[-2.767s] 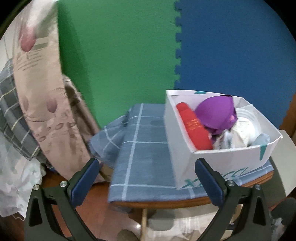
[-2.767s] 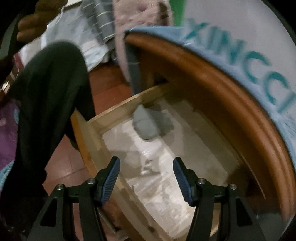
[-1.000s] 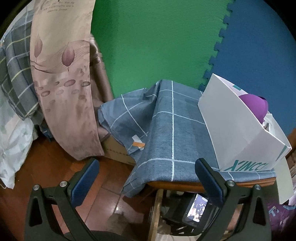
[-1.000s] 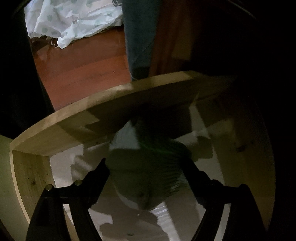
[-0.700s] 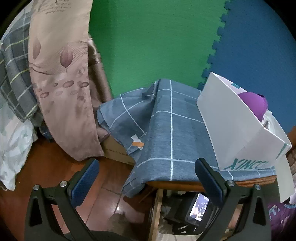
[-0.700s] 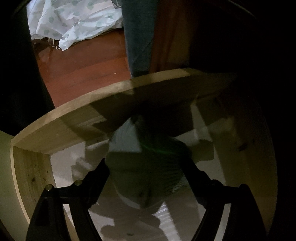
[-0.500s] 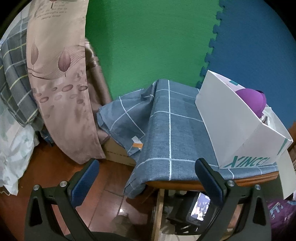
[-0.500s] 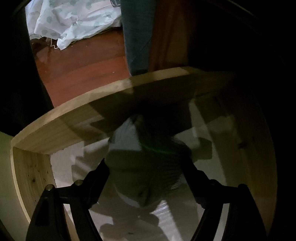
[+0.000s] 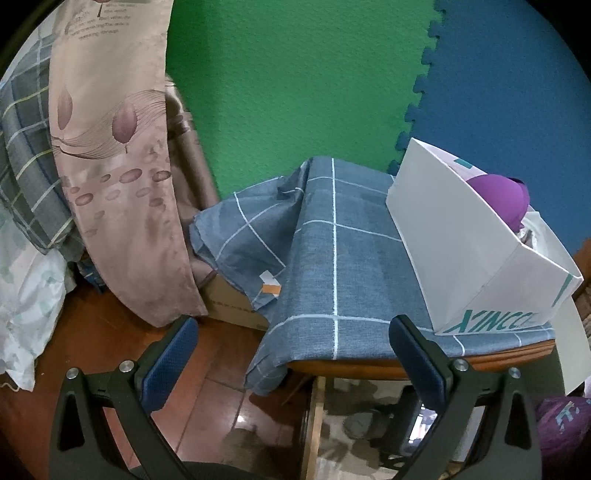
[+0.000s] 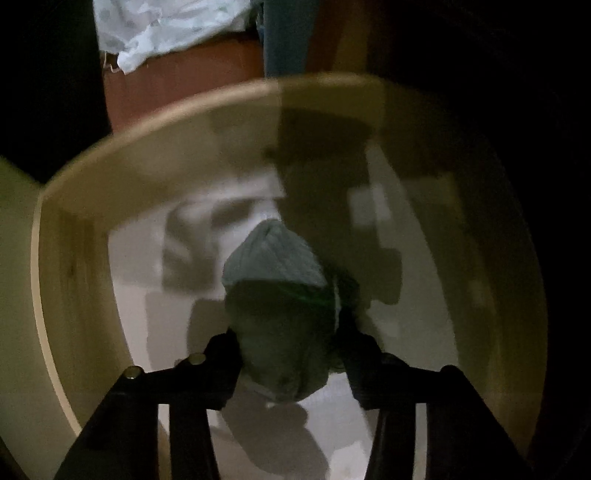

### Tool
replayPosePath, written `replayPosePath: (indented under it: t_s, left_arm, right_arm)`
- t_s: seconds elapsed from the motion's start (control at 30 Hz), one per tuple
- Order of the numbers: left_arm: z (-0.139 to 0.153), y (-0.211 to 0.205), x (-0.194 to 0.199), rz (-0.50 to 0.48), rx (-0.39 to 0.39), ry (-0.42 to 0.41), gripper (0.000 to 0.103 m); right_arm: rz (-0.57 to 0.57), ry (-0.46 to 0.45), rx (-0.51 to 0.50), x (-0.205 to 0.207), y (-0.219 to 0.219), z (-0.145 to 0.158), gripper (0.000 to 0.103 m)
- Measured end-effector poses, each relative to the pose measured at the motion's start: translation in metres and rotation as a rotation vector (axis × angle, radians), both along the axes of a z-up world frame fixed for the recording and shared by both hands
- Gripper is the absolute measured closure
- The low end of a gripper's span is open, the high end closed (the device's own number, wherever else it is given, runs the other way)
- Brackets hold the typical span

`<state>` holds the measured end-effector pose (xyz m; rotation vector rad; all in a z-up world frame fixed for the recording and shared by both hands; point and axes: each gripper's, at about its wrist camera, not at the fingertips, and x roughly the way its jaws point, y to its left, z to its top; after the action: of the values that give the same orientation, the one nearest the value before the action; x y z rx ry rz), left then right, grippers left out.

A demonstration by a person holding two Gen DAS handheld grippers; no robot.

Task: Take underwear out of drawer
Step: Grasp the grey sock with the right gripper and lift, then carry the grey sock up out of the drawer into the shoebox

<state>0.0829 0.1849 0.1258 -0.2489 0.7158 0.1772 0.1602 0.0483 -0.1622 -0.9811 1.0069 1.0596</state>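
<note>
In the right wrist view a rolled grey underwear bundle (image 10: 273, 266) lies on the pale floor of the open wooden drawer (image 10: 74, 258). My right gripper (image 10: 290, 343) points steeply down into the drawer. Its jaws are closing, and both dark fingers (image 10: 225, 354) press against the sides of the bundle's near end. The picture is dim and a little blurred. My left gripper (image 9: 293, 332) hangs open in the air in front of the table (image 9: 406, 363), with nothing between its blue pads (image 9: 173, 350).
A blue checked cloth (image 9: 351, 258) covers the table, with a white box (image 9: 461, 258) of clothes at its right end. Pillows (image 9: 110, 166) lean against the green foam wall at the left. White patterned fabric (image 10: 166, 33) lies on the red-brown floor beyond the drawer.
The right jaws have narrowed from wide open onto the grey bundle, and the gripper has shifted across the drawer. The left gripper has stayed in place, still open.
</note>
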Motion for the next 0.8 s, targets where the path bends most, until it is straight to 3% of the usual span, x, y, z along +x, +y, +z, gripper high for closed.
replayPosePath:
  t_s: [0.17, 0.37, 0.6, 0.8]
  left_arm:
    - [0.003, -0.007, 0.000, -0.026, 0.014, -0.017, 0.001]
    - [0.005, -0.017, 0.001, -0.062, 0.043, -0.024, 0.001]
    - [0.006, -0.034, 0.005, -0.091, 0.106, -0.024, 0.001]
    - [0.002, -0.044, 0.008, -0.091, 0.170, -0.006, 0.001]
  right_arm:
    - [-0.073, 0.002, -0.085, 0.003, -0.040, 0.000, 0.062]
    - [-0.206, 0.002, -0.097, 0.006, -0.086, 0.021, 0.062]
    - [-0.356, 0.021, 0.021, 0.008, -0.135, 0.050, 0.062]
    - [-0.454, 0.027, 0.113, 0.003, -0.142, 0.061, 0.062]
